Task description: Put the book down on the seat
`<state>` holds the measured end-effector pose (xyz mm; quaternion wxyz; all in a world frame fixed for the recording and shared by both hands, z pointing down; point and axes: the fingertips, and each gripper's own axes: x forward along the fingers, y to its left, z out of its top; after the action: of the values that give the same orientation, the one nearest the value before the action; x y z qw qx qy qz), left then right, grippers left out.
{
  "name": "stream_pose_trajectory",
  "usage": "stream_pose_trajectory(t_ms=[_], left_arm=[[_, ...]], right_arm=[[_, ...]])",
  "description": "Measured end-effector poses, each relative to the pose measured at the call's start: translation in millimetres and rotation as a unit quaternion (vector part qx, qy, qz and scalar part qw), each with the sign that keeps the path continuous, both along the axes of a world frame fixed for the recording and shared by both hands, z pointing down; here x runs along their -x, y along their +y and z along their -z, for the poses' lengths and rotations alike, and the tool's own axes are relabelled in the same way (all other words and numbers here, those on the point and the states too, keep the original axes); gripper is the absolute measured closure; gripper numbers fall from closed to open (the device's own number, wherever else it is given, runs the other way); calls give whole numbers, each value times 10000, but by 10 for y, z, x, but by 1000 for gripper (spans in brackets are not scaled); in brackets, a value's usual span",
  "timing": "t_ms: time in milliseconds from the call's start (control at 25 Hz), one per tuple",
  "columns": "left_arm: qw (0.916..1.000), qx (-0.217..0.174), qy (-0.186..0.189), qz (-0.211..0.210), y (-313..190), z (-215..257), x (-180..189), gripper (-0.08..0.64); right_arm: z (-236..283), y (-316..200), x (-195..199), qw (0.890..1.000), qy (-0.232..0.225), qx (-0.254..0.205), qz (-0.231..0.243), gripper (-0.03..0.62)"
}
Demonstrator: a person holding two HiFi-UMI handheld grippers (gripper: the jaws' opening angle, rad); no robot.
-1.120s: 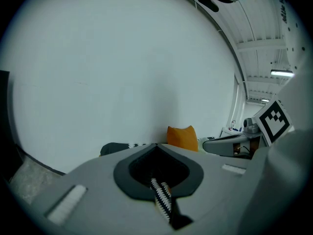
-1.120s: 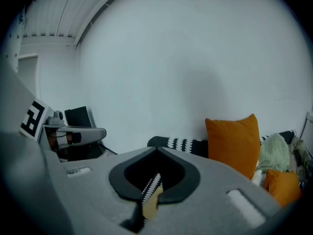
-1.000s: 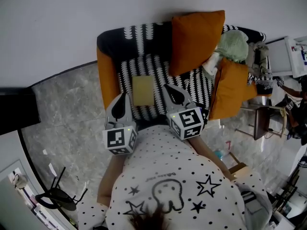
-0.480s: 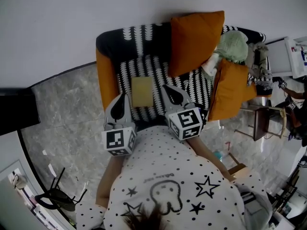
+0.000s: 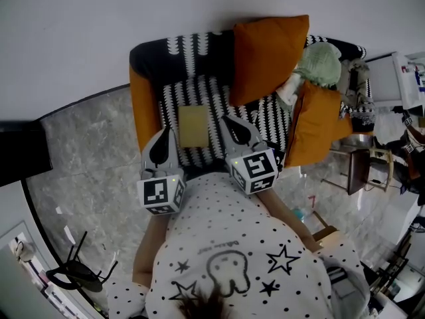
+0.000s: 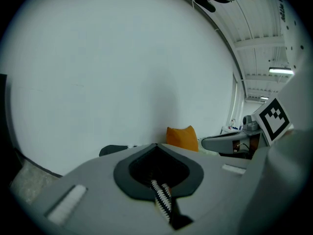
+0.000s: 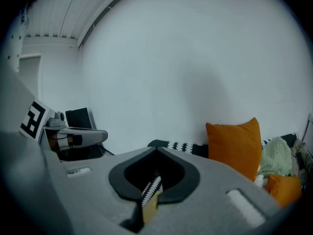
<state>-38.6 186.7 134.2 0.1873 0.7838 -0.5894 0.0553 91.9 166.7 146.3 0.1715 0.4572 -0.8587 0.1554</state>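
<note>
A thin yellowish book (image 5: 194, 125) lies flat on the black-and-white patterned seat (image 5: 265, 121) of an armchair in the head view. My left gripper (image 5: 166, 133) hovers just left of the book, over the seat's front left corner, its jaws shut and empty. My right gripper (image 5: 228, 120) hovers just right of the book, also shut with nothing held. Neither touches the book. In the left gripper view the closed jaws (image 6: 157, 146) show only a strip of seat pattern (image 6: 163, 200) below. In the right gripper view the closed jaws (image 7: 157, 150) show a sliver of the book (image 7: 149, 208).
An orange cushion (image 5: 267, 55) leans on the chair back, another orange cushion (image 5: 319, 121) and a green bundle (image 5: 320, 64) fill the right side. Orange armrest (image 5: 143, 111) at left. Marble floor (image 5: 86, 158) around, a small side table (image 5: 362, 165) at right, white wall behind.
The whole head view has slid slightly left. Both grippers stay shut beside the book, which lies still on the seat.
</note>
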Motion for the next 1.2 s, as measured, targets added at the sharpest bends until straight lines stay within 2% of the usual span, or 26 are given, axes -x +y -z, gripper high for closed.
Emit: stream_pose_trajectory(t_ms=[1200], left_arm=[[10000,-85,22,47,5,36,-19,557]], right_arm=[[33,2,25,9998,-26,-75,164,595]])
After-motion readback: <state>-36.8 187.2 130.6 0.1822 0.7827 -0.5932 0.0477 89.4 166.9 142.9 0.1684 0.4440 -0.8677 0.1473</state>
